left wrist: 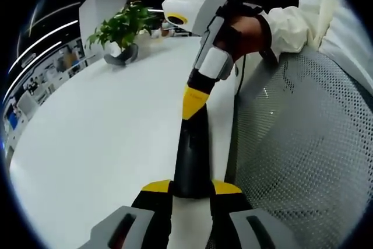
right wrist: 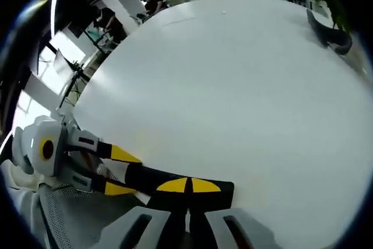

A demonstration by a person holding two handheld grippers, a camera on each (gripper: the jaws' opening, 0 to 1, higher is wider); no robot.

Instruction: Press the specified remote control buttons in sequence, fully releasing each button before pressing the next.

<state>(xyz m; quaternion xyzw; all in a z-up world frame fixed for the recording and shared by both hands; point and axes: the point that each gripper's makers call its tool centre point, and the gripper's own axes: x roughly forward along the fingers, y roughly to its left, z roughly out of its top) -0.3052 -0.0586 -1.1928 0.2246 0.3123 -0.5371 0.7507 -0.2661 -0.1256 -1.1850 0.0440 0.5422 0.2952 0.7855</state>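
Left gripper [left wrist: 192, 189] clamped on black remote [left wrist: 192, 150] above white table [left wrist: 105, 144]. Right gripper [right wrist: 187, 186] shut tight, tips pressing remote [right wrist: 175, 178], probably a button. Plant [left wrist: 123, 27] far off.

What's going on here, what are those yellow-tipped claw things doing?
A person holds a gripper in each hand over a white table. The left gripper clamps one end of a slim black remote control. The right gripper, jaws closed, has its yellow tips down on the remote's far end, seemingly pressing a button. A potted green plant stands further back.
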